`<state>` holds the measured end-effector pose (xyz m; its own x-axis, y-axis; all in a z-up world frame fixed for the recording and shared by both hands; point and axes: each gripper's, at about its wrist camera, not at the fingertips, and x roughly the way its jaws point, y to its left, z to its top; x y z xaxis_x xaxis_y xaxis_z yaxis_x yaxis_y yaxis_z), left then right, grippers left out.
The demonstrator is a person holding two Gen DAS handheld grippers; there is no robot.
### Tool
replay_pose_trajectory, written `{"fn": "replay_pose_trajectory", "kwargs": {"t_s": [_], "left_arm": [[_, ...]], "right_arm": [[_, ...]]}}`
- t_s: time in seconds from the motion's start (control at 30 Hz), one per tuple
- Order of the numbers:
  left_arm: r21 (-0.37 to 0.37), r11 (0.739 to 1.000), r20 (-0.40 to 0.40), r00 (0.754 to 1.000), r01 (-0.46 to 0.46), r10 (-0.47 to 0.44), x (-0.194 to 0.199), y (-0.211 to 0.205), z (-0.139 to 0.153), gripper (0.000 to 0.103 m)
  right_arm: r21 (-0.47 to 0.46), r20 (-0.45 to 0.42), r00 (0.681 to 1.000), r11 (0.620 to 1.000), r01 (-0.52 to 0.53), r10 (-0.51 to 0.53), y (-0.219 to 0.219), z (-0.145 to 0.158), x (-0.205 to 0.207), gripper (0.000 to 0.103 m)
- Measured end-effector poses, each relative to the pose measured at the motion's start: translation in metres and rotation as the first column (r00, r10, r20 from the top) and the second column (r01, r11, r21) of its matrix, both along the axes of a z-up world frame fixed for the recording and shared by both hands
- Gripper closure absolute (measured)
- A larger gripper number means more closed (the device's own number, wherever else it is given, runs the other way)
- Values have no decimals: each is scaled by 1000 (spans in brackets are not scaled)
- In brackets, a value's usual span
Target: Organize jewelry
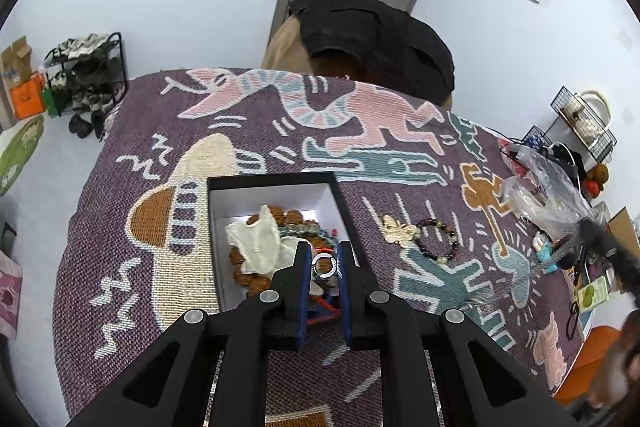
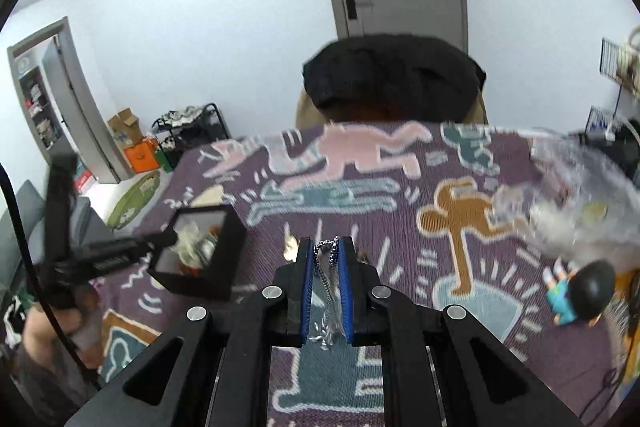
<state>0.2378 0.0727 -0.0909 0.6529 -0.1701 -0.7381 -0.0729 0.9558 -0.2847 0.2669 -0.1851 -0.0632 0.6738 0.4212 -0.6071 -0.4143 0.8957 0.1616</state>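
Between the blue pads of my left gripper I pinch a silver ring, the jaws drawn in close on either side of it. Just beneath and beyond those tips sits the open black box with its white inside, and in it lie a crumpled white cloth, brown beads and a tangle of coloured strands. To the right of my left fingers, apart from the box, a dark beaded bracelet rests on the patterned purple cloth, touching a pale cream ornament on its left.

My right gripper is clenched on a silver chain, which loops over at the tips and hangs down between the pads. To the left of these fingers I see the box again, with my left gripper reaching over it. Far to the right lie a small dark-haired figurine and a clear plastic bag. Beyond the table stands a chair draped in black, then a door.
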Motion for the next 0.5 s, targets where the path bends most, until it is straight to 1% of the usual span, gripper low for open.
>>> {"fn": "replay_pose_trajectory", "kwargs": {"t_s": [0.13,0.2,0.27,0.3,0.33,0.37,0.4,0.43,0.5], "left_arm": [[-1,1000,-19,1000,-15,14,3,4,-6,90],[-13,1000,-41,999,-21,20,6,8,-10,89],[-34,999,-68,997,-29,27,8,13,-14,84],[-49,998,-77,997,-35,31,8,16,-15,71],[-62,997,-75,996,-42,37,6,19,-15,52],[-71,996,-64,997,-50,45,4,22,-14,43],[-83,995,-35,998,-60,57,0,26,-10,32],[-91,994,-8,998,-64,63,-4,29,-7,28],[-83,994,11,997,-77,78,-10,34,-2,27]], "right_arm": [[-23,55,998,1000,-19,21,12,30,-6,90],[-38,82,996,999,-25,28,17,45,-9,90],[-50,106,994,998,-28,33,22,58,-11,90],[-58,123,992,998,-31,38,26,67,-13,90],[-65,134,990,997,-34,42,29,74,-15,90],[-73,146,988,997,-36,46,33,81,-17,90],[-81,157,986,996,-38,50,37,87,-18,90],[-86,165,985,995,-42,56,41,92,-19,90],[-97,180,981,994,-50,67,49,100,-21,90]]}}
